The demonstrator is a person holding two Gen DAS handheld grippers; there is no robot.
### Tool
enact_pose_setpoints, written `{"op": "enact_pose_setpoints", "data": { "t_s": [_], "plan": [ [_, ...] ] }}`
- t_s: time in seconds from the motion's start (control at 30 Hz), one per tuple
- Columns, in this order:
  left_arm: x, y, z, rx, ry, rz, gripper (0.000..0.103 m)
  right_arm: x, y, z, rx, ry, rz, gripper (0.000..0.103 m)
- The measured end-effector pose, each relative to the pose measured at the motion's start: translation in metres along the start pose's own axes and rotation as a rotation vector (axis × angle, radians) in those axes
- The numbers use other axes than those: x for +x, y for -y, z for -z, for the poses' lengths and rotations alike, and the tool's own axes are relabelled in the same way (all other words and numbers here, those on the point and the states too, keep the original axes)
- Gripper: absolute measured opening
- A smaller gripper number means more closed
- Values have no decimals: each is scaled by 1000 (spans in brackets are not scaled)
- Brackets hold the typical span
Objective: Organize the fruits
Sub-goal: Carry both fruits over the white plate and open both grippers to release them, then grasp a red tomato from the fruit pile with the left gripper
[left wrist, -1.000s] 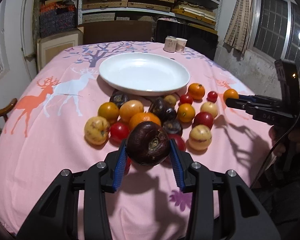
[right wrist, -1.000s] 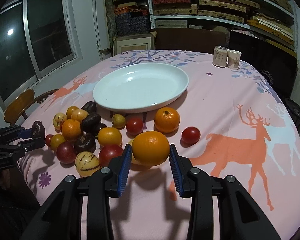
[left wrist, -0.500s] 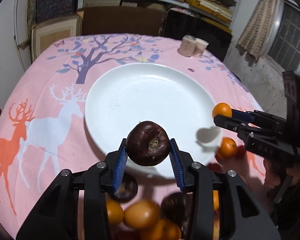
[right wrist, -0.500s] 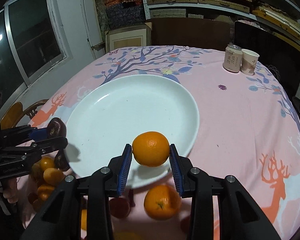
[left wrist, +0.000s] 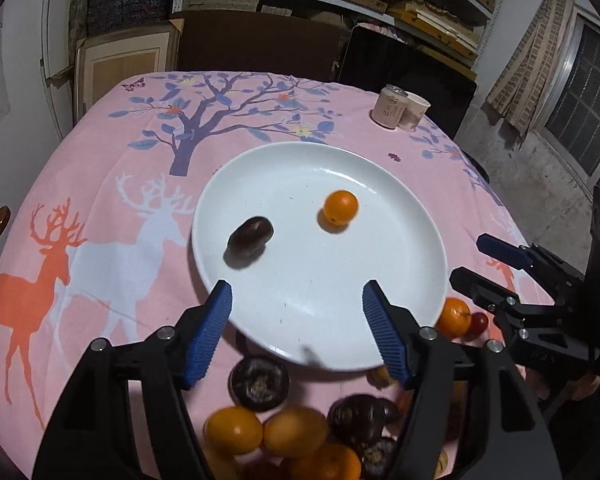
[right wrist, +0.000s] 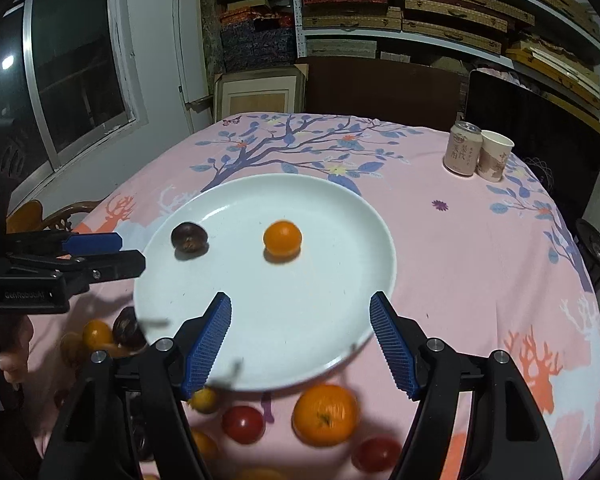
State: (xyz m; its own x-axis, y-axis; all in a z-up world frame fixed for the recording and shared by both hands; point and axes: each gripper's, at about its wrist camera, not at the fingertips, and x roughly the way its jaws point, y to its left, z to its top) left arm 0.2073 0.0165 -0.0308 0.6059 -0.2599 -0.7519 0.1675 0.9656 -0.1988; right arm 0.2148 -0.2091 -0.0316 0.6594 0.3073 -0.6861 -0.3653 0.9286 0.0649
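Observation:
A white plate (left wrist: 400,288) (right wrist: 340,320) lies mid-table on the pink cloth. On it rest a dark purple fruit (left wrist: 250,237) (right wrist: 189,237) and an orange (left wrist: 341,207) (right wrist: 282,238), both slightly blurred. My left gripper (left wrist: 296,332) hovers over the plate's near rim, its jaws opening with nothing between them; it also shows at the left of the right wrist view as the left gripper (right wrist: 112,254). My right gripper (right wrist: 300,344) is likewise opening and empty over the near rim, seen from the side as the right gripper (left wrist: 480,260).
A heap of orange, red and dark fruits (left wrist: 296,428) (right wrist: 324,414) lies on the cloth just before the plate. A can (right wrist: 463,149) and a paper cup (right wrist: 494,156) stand at the far right. Chairs and shelves ring the table.
Both grippers carried their fruits forward over the plate, then spread their jaws. The dark fruit and the orange left the pads and now sit on the plate.

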Motion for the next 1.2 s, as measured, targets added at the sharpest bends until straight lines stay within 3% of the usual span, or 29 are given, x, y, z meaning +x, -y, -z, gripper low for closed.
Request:
{"op": "enact_pose_setpoints", "data": {
  "t_s": [0.3, 0.53, 1.03, 1.2],
  "plan": [
    [-62, 17, 106, 169, 15, -16, 71, -59, -12, 81, -16, 17, 21, 76],
    [-74, 8, 160, 175, -26, -15, 71, -70, -15, 112, 46, 6, -10, 76],
    [-61, -4, 171, 186, -26, -72, 70, -84, -14, 131, 72, 5, -1, 76],
    [-56, -11, 168, 163, -12, -109, 60, -82, -14, 134, 86, -1, -6, 76]
  ]
}}
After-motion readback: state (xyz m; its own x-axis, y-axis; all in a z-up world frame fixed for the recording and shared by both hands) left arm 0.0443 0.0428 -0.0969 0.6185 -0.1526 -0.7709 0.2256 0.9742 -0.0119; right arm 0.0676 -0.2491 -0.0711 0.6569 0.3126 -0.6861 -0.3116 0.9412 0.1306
